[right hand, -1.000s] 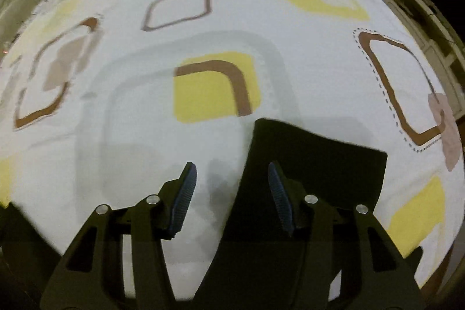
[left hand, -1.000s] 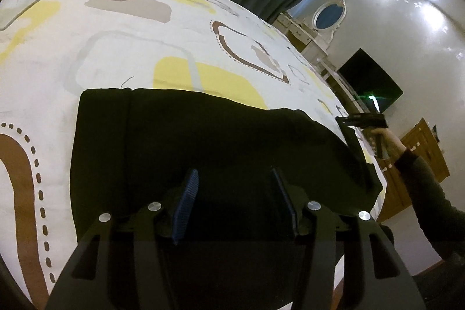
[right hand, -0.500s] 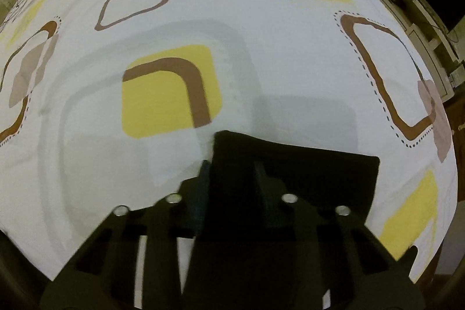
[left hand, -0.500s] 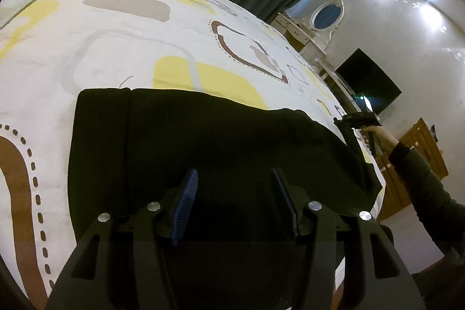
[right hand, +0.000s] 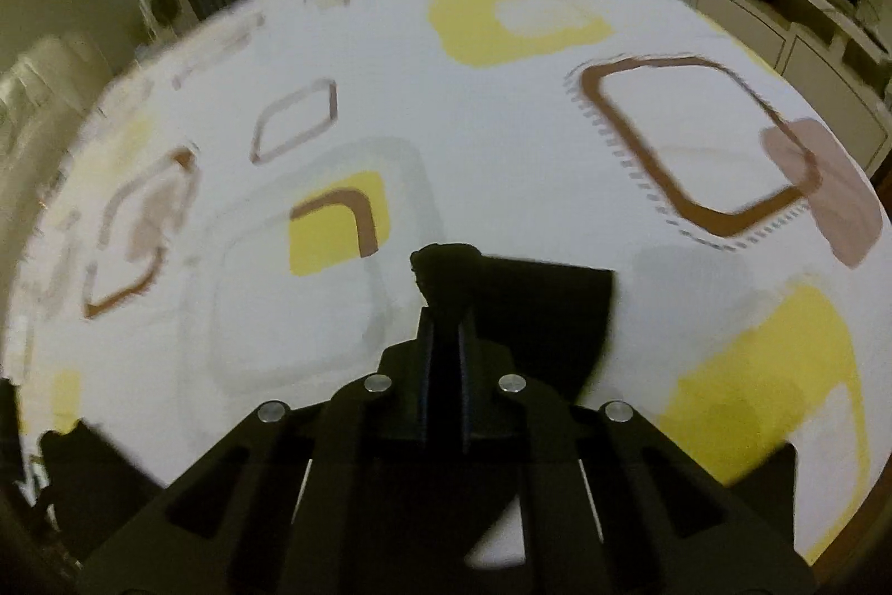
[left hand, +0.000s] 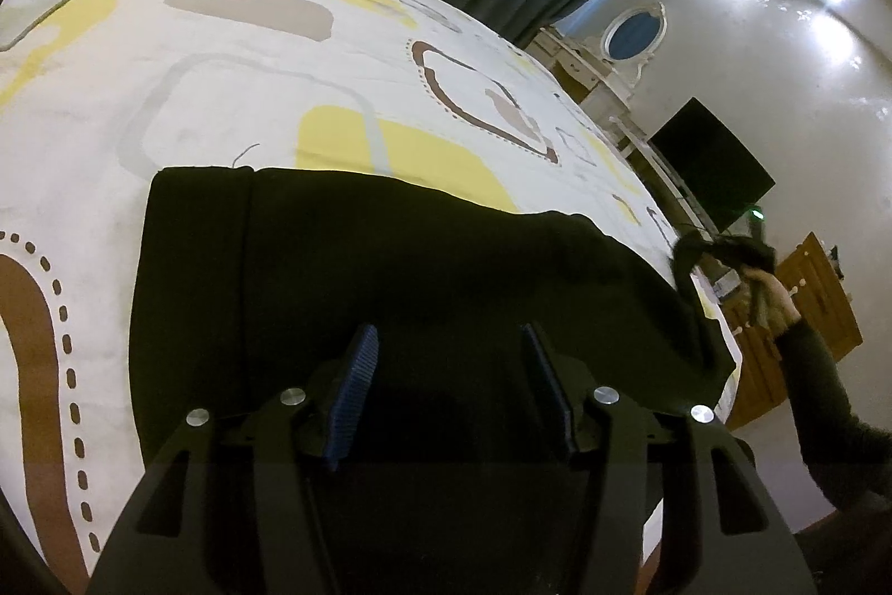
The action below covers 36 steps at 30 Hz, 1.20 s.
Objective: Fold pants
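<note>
- Half a second ago the right gripper (right hand: 445,316) was closing over the corner of the black pants (left hand: 390,271); now its fingers (right hand: 426,344) are pinched together on a bunched bit of that fabric, raised above the bed (right hand: 502,138).
- The left gripper (left hand: 449,361) is unchanged: fingers (left hand: 357,372) spread wide, holding nothing, hovering over the near edge of the pants.
- The pants lie flat across the patterned bedsheet, the far corner lifted by the right gripper.
</note>
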{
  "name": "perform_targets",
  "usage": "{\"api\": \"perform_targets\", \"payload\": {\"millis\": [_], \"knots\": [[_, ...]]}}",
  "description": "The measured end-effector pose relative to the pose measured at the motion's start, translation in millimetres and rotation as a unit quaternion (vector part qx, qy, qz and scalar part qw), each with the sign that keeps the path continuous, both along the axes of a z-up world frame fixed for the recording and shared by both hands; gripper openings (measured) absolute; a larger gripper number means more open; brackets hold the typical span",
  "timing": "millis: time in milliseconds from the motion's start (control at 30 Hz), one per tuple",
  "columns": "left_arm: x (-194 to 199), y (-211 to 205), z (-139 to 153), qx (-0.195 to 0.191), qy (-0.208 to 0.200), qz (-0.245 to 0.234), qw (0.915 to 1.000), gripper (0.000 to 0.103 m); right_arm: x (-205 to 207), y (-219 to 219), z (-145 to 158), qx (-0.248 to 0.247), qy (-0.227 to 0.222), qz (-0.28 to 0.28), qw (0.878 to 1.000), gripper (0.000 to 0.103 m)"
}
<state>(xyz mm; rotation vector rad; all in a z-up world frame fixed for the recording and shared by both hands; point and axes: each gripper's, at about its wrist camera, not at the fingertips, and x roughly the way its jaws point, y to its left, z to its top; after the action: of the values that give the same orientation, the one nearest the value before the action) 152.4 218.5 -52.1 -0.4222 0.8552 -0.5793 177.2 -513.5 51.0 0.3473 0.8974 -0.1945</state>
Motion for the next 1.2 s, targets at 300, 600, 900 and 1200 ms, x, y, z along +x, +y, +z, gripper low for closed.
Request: {"api": "perform_targets", "payload": {"millis": [300,600,900,1200], "knots": [[0,-1,0,0.002,0.006,0.011,0.9999,0.055,-180,-90,-2,0.070,-0.092,-0.090,0.989,0.006],[-1,-4,2,0.008,0.013,0.021,0.9997,0.057,-256,-116,-64,0.130,-0.088,-0.137,0.978,0.006],[-5,-9,5,0.019,0.010,0.018,0.9996,0.057,-290,-131,-99,0.176,-0.092,-0.175,0.964,0.011],[-2,-9,5,0.017,0.012,0.022,0.9995,0.057,-297,-119,-44,0.105,-0.175,-0.197,0.959,0.032]]}}
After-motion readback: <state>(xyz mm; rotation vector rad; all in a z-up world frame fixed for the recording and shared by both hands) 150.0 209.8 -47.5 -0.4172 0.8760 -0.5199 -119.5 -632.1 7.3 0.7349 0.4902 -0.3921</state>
